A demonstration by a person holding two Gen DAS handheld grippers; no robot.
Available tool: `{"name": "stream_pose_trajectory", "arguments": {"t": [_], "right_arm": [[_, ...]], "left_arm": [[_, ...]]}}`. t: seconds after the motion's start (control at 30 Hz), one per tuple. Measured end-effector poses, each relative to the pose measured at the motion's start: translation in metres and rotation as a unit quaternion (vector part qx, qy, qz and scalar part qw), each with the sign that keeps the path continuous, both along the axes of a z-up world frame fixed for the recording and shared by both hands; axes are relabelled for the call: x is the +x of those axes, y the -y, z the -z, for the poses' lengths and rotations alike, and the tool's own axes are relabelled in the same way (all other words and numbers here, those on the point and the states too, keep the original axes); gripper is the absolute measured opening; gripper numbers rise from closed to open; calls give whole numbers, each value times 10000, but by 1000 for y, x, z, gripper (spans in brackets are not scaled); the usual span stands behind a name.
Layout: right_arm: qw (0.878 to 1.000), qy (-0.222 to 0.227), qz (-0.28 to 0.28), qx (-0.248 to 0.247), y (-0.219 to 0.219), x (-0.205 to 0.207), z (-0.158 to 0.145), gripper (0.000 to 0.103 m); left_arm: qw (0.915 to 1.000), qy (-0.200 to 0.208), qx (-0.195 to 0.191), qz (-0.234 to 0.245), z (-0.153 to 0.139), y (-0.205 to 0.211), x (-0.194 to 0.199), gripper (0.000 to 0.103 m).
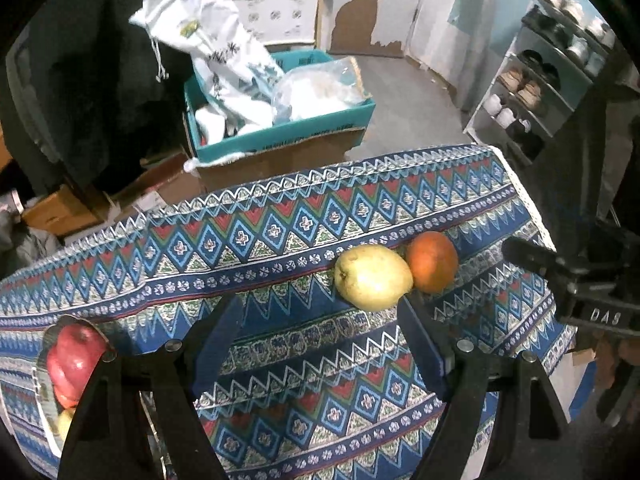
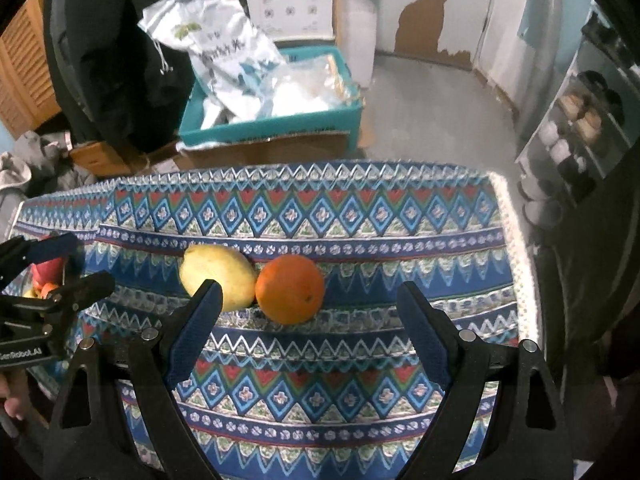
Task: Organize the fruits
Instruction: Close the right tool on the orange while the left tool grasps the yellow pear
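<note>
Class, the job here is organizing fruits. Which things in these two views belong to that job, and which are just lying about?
Part of the job:
- yellow pear
- orange
- red apples in a container at the table's left
- left tongs, open
- right tongs, open

Lying about:
- teal box of bags
- shoe rack
- patterned tablecloth

A pear (image 2: pixel 218 278) and an orange (image 2: pixel 290 289) lie side by side on the worktop (image 2: pixel 360 400), touching, pear on the left. Far left sits a bowl (image 1: pixel 42 368) with an apple (image 1: pixel 74 360) in it. Behind the worktop, a box (image 2: pixel 272 124) stands on the floor.
</note>
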State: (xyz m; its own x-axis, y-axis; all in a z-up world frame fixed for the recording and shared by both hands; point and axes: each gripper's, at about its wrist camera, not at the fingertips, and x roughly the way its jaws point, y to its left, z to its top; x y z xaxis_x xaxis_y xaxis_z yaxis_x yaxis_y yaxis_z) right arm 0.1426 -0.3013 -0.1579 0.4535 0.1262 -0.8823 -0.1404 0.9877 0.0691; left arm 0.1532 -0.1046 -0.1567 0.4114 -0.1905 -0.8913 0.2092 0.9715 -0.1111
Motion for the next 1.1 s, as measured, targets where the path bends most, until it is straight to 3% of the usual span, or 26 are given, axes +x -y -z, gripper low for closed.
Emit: {"name": "stream_pose_trajectory", "arguments": {"t": [0.5,0.87,0.9,0.97,1.0,1.1], "right_arm": [[9942,-886,258,557,1,42,75,87],[9877,-1250,455,819,-1,53,108,87],[9866,-1282,477,888,0,54,109,86],[9828,-1319,469,1203,2,54,111,68],[9816,-1321,454,1301,4,53,110,68],[9876,-1209,354,941,-3,49,105,67]], "left_arm": [[9991,-320,-162,-211,42,-6,36,81],[9986,-452,-238,-165,54,-2,43,81],[9985,-454,-252,-159,54,-2,43,81],[9984,-461,-294,-152,54,0,44,81],[9983,-466,-319,-148,54,2,44,81],[9980,-476,-401,-109,54,7,44,81]]}}
